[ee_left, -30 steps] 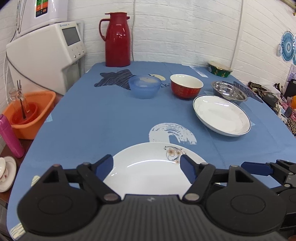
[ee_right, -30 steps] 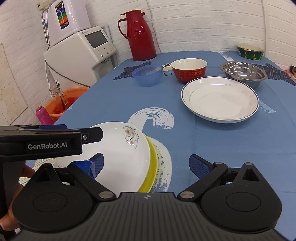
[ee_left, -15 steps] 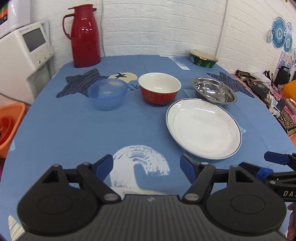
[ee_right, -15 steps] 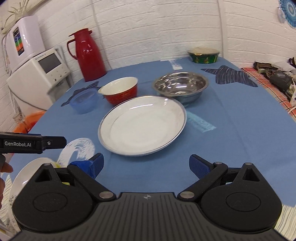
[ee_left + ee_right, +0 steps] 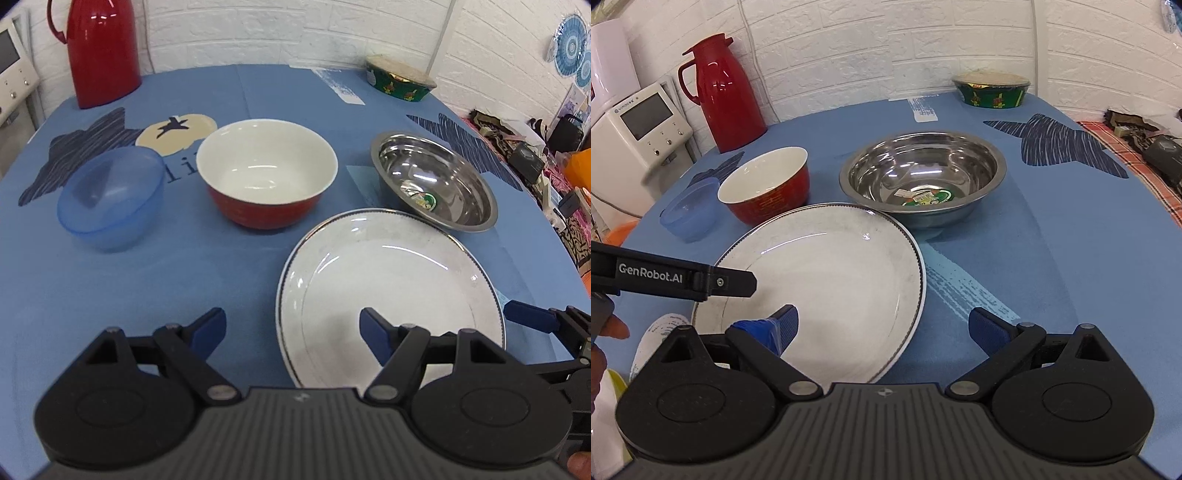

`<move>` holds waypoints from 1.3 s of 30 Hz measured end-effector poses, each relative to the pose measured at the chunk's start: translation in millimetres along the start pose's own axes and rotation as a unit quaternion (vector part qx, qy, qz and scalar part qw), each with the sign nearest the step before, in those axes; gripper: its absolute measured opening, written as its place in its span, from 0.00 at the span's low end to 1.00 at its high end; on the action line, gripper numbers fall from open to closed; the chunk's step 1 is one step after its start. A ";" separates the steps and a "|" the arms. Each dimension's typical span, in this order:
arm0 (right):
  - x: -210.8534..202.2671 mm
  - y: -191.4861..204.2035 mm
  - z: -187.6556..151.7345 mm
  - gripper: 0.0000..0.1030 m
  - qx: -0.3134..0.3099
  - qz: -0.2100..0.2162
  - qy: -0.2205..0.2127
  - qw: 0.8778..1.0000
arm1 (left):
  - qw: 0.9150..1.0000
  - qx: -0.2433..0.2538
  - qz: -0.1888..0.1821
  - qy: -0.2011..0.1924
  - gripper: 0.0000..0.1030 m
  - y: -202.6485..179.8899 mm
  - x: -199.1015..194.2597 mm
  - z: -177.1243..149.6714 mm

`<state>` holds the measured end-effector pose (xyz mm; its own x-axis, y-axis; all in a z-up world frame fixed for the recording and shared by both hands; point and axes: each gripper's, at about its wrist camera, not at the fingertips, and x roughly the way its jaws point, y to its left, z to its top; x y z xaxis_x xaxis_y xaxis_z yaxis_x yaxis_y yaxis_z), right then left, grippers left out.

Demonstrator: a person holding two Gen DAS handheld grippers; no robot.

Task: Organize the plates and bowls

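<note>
A white plate with a dark rim (image 5: 388,291) (image 5: 827,288) lies on the blue tablecloth. My left gripper (image 5: 293,332) hovers open over the plate's near left rim, holding nothing. My right gripper (image 5: 882,326) is open too, straddling the plate's right rim. Behind the plate stand a red bowl with a white inside (image 5: 266,173) (image 5: 768,184), a steel bowl (image 5: 432,181) (image 5: 923,177) and a blue plastic bowl (image 5: 110,199) (image 5: 689,210). A white plate on a yellow one (image 5: 609,387) peeks in at the lower left.
A red thermos (image 5: 101,51) (image 5: 727,92) stands at the back left by a white appliance (image 5: 639,136). A green lidded bowl (image 5: 400,81) (image 5: 991,88) sits at the far edge. Clutter (image 5: 532,158) lies past the table's right side. A hand (image 5: 602,350) holds the left gripper.
Both grippers have moved forward and right, from the flowered white plate to the dark-rimmed plate. That plate and the bowls now fill both views. Both stay open.
</note>
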<state>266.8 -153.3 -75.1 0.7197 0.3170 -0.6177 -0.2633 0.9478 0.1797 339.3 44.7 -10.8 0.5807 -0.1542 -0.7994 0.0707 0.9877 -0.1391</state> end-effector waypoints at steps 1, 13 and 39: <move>4.8 1.0 0.3 0.84 -0.002 0.000 0.006 1.000 | 1.000 0.001 -0.001 0.001 0.70 -1.6 3.4 1.0; 15.1 39.4 -8.8 0.87 -0.065 -0.005 0.010 0.998 | 0.999 0.029 -0.008 0.010 0.52 -19.7 16.4 -2.5; -88.2 123.3 -52.5 0.87 -0.070 0.055 -0.034 0.995 | 0.999 -0.030 0.019 -0.037 0.51 29.3 -121.2 -84.5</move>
<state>137.1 -66.2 -38.6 0.7223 0.4243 -0.5462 -0.4262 0.8950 0.1316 202.4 90.2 32.7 0.6399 -0.1122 -0.7602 0.0006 0.9894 -0.1455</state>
